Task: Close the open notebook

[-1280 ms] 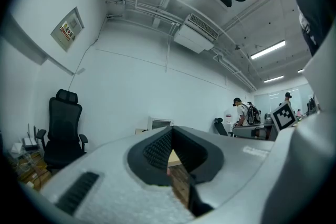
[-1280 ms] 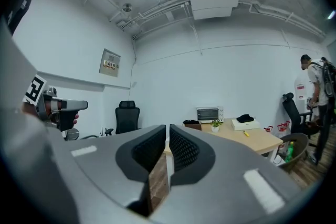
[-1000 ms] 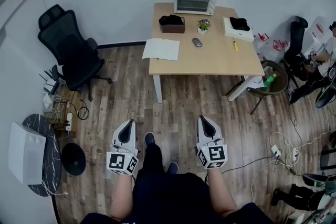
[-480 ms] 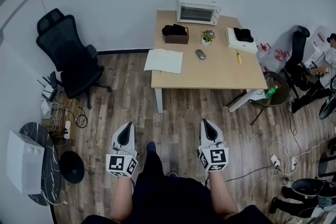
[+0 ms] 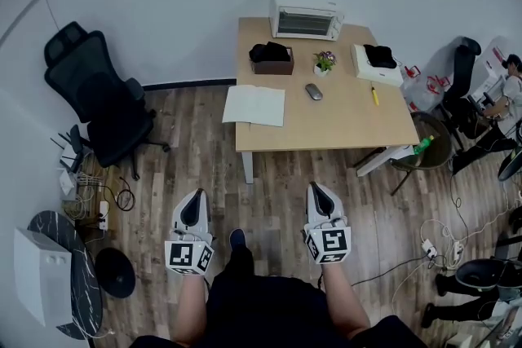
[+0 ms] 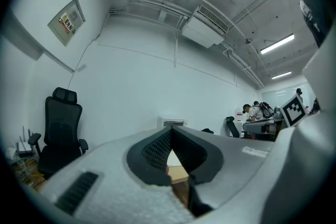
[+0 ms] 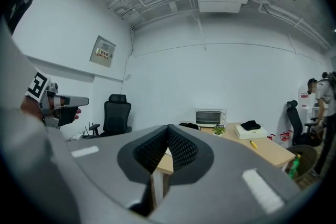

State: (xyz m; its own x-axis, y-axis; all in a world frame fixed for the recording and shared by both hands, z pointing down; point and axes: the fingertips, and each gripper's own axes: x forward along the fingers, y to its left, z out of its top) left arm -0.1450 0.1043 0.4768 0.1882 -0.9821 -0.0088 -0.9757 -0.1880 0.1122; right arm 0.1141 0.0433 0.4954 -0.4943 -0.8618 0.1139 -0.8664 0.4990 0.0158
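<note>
- The left gripper (image 6: 171,130) has its ribbed pads pressed together at the tips and grips nothing. Only a wedge-shaped gap shows behind the tips.
- The right gripper (image 7: 169,127) is the same, with its tips meeting and nothing held.
- Both are held low and side by side in front of the person, pointing towards the desk (image 5: 342,122) and well apart from it.
- The notebook (image 5: 255,105) lies open and flat with two white pages up. It sits at the desk's front left corner, and its left page hangs over the left edge.
- A grey mouse (image 5: 314,91) lies near the notebook's right side.
- A dark box (image 5: 272,58) and a small plant (image 5: 325,61) stand behind them, and a toaster oven (image 5: 306,14) stands at the back edge.
- A white box (image 5: 377,59) sits at the back right corner, with a yellow pen (image 5: 374,94) in front of it.
- Only the head view shows the notebook whole.
- The right gripper view sees the desk from the side, with its jaws covering the front left corner. It also shows the other gripper held in a hand at the picture's left.
- The left gripper view looks mostly at wall and ceiling, and the desk is only a strip in the jaw gap.
- A stretch of wooden floor (image 5: 277,171) lies between the grippers and the desk's front edge.
- A black office chair (image 5: 98,98) stands left of the desk, well apart from it.
- Cables (image 5: 444,232) lie on the floor to the right.
</note>
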